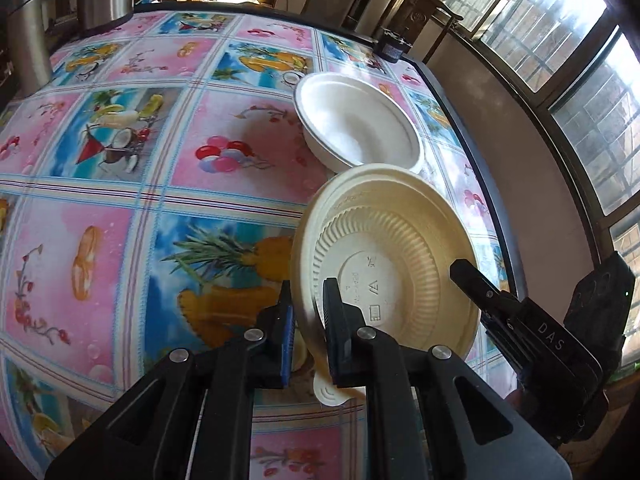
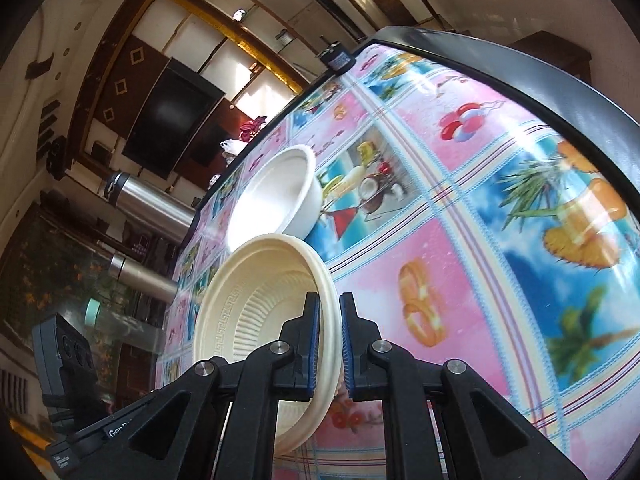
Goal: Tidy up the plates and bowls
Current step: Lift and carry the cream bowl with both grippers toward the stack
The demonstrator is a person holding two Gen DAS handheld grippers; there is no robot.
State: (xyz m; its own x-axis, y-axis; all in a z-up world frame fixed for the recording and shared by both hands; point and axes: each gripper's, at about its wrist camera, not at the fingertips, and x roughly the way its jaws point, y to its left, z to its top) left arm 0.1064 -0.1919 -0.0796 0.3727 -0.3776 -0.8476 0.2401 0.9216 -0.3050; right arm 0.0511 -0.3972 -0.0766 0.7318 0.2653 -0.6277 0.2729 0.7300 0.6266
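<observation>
Two grippers pinched the same cream ribbed plate, held tilted on edge above the surface: the left gripper [image 1: 308,320] had its fingers narrowed on the rim [image 1: 298,280], underside facing that camera, and the right gripper [image 2: 330,344] clamped the opposite rim of the cream plate [image 2: 256,300]. Just beyond it a white bowl [image 1: 360,124] sat upright on the fruit-patterned tablecloth [image 1: 160,200]. Farther off, two steel flasks [image 2: 156,204] stood past the surface's edge.

Sunlit barred windows [image 1: 568,48] flank a table under a fruit-print oilcloth [image 1: 160,184]; a dark television [image 2: 168,120] hangs opposite.
</observation>
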